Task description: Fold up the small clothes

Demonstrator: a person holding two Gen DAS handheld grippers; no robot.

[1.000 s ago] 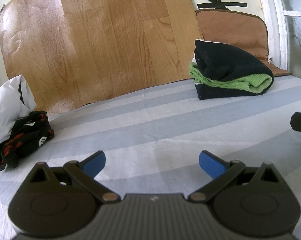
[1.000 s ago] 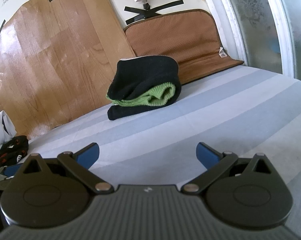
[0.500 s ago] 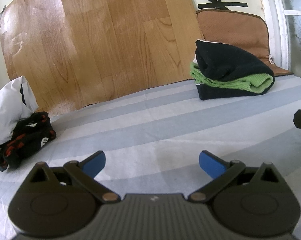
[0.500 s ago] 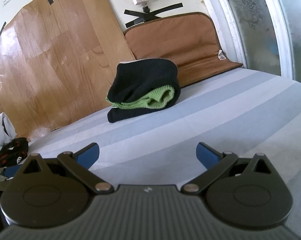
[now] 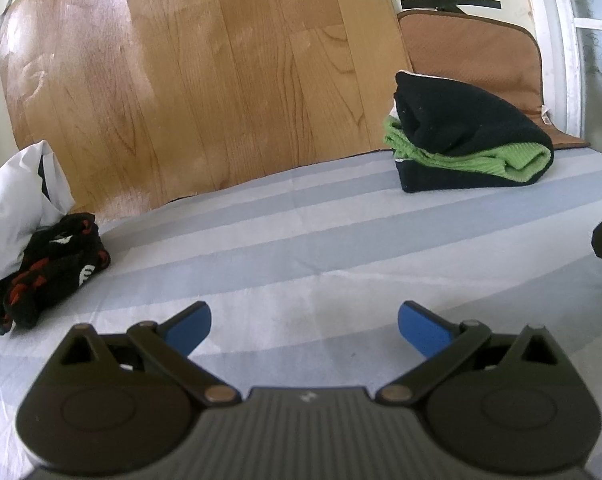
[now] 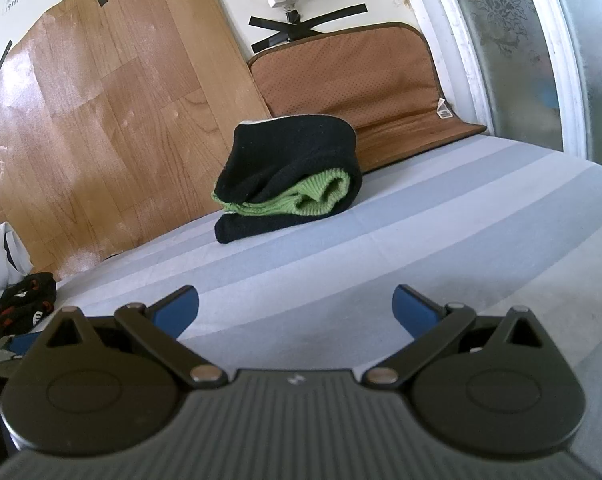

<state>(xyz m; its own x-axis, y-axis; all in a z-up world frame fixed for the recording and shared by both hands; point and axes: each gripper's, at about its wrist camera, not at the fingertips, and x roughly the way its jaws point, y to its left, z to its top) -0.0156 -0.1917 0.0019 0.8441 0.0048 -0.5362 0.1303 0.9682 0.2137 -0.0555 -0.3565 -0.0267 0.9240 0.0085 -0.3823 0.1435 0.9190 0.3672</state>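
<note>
Bare sheet (image 5: 301,248) ahead (folded clothes (image 5: 465,136) beyond).

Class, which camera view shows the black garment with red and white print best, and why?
The left wrist view: the black garment with red and white print lies whole on the striped sheet beside a white cloth. The right wrist view shows it only small at the left edge, partly cut off.

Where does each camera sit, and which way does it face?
Left wrist: on the left gripper, low over the striped sheet, facing the wood panel; its open blue fingers show.
Right wrist: on the right gripper, facing the brown mat; open fingers show.
Shared: folded black and green clothes, red and black garment.
</note>
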